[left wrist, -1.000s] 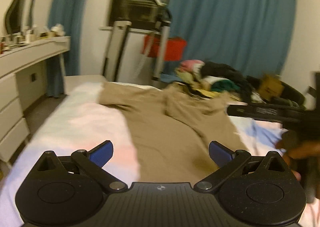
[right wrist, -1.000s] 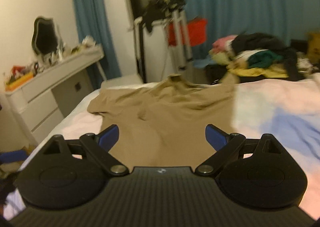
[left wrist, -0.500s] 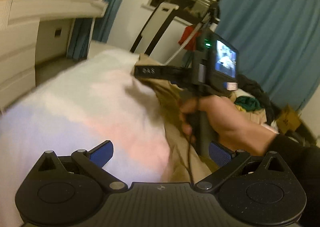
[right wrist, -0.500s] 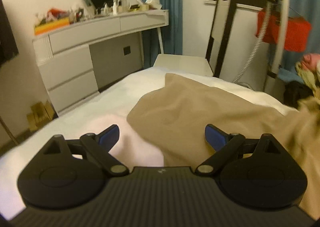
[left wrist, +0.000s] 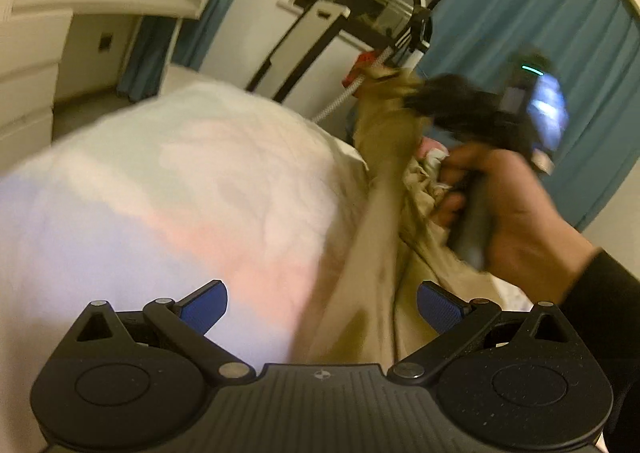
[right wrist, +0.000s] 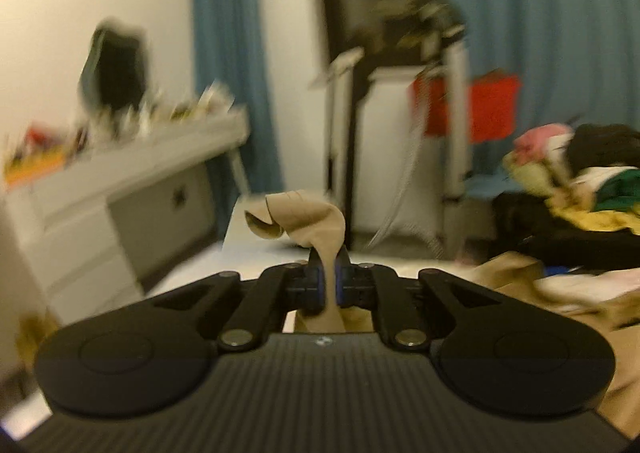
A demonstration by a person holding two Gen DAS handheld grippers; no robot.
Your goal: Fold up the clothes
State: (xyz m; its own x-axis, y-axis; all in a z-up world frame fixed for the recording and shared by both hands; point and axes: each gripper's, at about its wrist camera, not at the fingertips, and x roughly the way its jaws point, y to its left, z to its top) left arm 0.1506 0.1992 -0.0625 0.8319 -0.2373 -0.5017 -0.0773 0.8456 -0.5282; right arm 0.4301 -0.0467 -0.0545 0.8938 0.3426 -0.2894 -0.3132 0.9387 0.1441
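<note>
The right gripper (right wrist: 329,285) is raised above the bed (left wrist: 168,189), its blue-padded fingers (right wrist: 317,285) clamped tight on a fold of the tan garment (right wrist: 316,229), whose soft, matte edge curls limply over their tips. From the left wrist view, the person's right hand (left wrist: 516,221) wraps the gripper's dark handle, wrist bent, black sleeve at the cuff, drawing the cloth up in a taut, creased band from the bedding. The left gripper (left wrist: 322,307) hangs low over the bed, its fingers spread wide and holding nothing, the garment's lower part lying between and beyond them. The bedcover is pale, faintly quilted, washed pink and blue. Behind stand teal curtains (right wrist: 560,33), a white dresser (right wrist: 120,205) with cluttered top, and a heap of mixed clothes (right wrist: 580,181).
</note>
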